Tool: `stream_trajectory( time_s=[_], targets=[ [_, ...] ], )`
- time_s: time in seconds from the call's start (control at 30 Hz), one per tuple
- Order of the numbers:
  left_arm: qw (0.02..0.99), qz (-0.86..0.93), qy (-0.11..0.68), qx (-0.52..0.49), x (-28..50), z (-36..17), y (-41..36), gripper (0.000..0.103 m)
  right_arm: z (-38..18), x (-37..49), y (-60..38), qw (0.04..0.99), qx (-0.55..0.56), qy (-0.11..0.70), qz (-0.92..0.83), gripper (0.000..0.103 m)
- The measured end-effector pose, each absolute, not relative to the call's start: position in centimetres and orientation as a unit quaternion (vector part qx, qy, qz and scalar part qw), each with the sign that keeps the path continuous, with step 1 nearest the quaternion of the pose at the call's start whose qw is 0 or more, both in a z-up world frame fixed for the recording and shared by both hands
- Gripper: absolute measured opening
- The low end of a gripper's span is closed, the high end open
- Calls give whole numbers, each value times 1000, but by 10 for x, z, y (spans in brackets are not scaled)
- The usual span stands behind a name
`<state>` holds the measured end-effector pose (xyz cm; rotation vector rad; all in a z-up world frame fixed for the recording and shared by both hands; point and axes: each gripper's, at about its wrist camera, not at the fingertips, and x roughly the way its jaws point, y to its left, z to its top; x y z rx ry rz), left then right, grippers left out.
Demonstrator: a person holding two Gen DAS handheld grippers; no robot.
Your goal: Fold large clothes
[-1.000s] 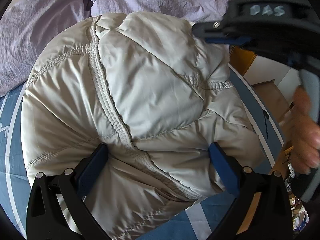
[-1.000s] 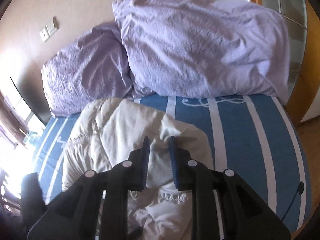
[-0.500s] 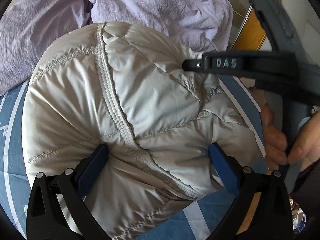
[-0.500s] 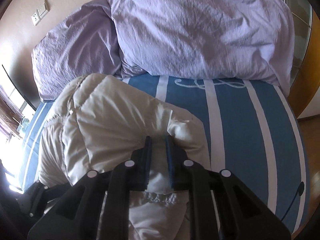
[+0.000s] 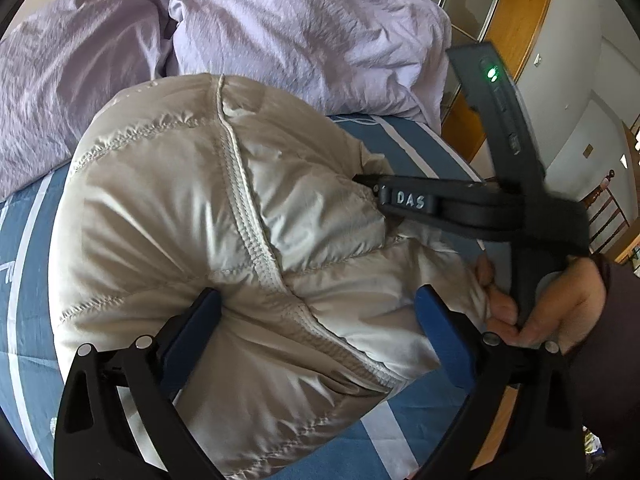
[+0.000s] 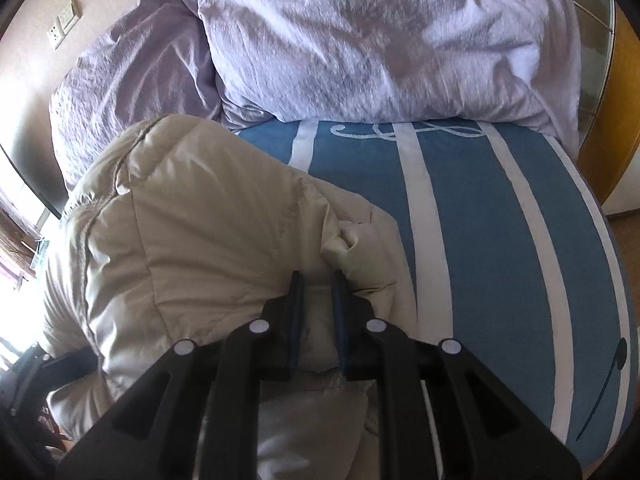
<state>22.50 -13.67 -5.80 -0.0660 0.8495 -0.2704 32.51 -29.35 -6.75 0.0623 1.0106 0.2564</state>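
The right hand-held gripper [image 6: 318, 280], clamped on the puffy jacket [image 5: 208, 240], has carried its edge across; the left hand-held gripper [image 5: 316, 328] gapes around the bundle, folding nearly finished.

The left wrist view sits very close over the padded jacket [image 5: 240, 240], looking forward and down along its fingers toward the pillows [image 5: 280, 32] at the head of the bed [image 5: 24, 264]; the right wrist view looks from slightly higher and farther back, the same way; both share the jacket [image 6: 192, 216], the pillows [image 6: 380, 40] and the striped bed cover [image 6: 480, 220]; the left view also catches the right gripper [image 5: 372, 190] from the side.
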Motion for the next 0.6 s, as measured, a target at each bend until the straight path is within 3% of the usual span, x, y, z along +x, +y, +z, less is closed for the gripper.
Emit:
stream_trajectory(
  time_s=[0.6],
  targets=[
    [912, -139, 386, -13, 221, -45, -145, 97, -85, 319, -296, 883, 19, 458, 104, 14]
  ],
)
